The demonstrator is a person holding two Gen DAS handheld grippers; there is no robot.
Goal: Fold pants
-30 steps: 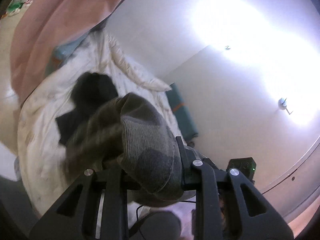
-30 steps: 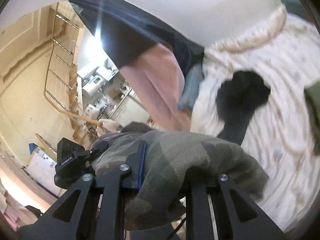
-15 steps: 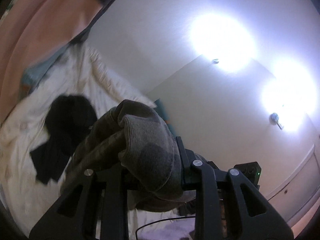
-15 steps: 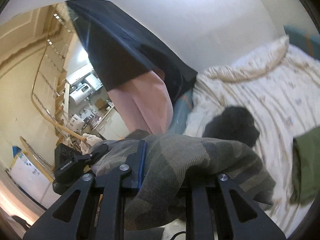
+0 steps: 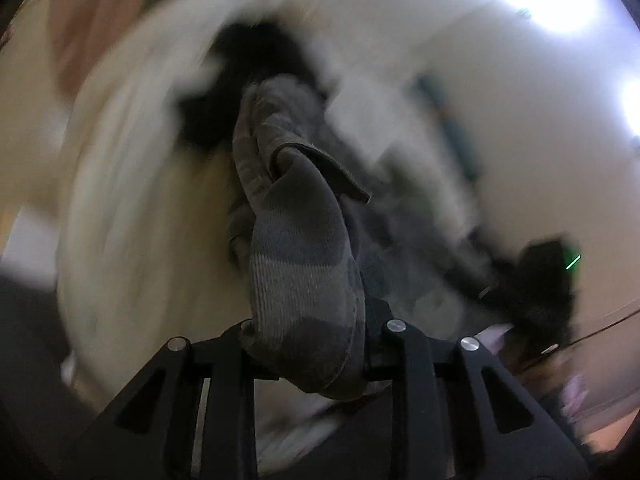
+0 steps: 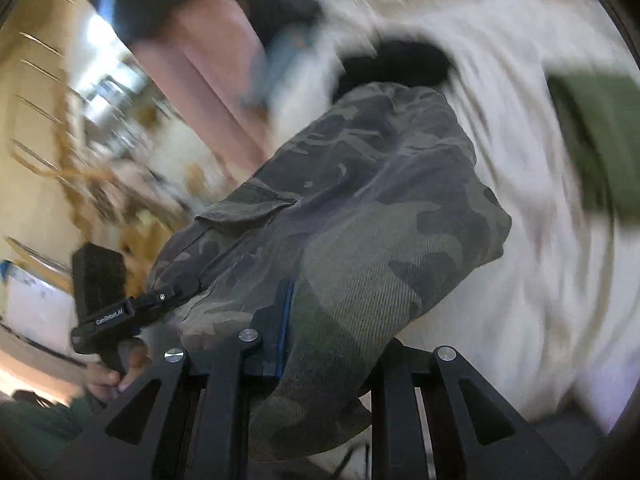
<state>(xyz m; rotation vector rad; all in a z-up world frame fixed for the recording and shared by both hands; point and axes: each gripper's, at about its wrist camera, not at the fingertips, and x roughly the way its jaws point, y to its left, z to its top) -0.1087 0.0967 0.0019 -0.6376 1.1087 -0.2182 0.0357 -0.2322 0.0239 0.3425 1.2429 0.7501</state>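
Soft, limp cotton twill, middling in weight for cloth; likely to sag and slide wherever unsupported, unlikely to slip out of a firm pinch. Best taken at the thick ribbed waistband or a seamed edge, one corner per tool.

Camouflage cargo pants (image 6: 360, 216) pinched in both tools. Left tool (image 5: 308, 344) pressed together on a bunched ribbed band, with the cloth trailing forward and away from its tips. Right tool (image 6: 320, 344) clamped likewise on a fold, the pocketed leg spreading ahead of the fingers and draping over them. Pants strung between the two tools above the white quilted bed (image 6: 520, 280), touching it or not: impossible to tell through the blur. Black garment (image 6: 400, 60) lying beyond the far end of the pants; green garment (image 6: 600, 140) off to the right.
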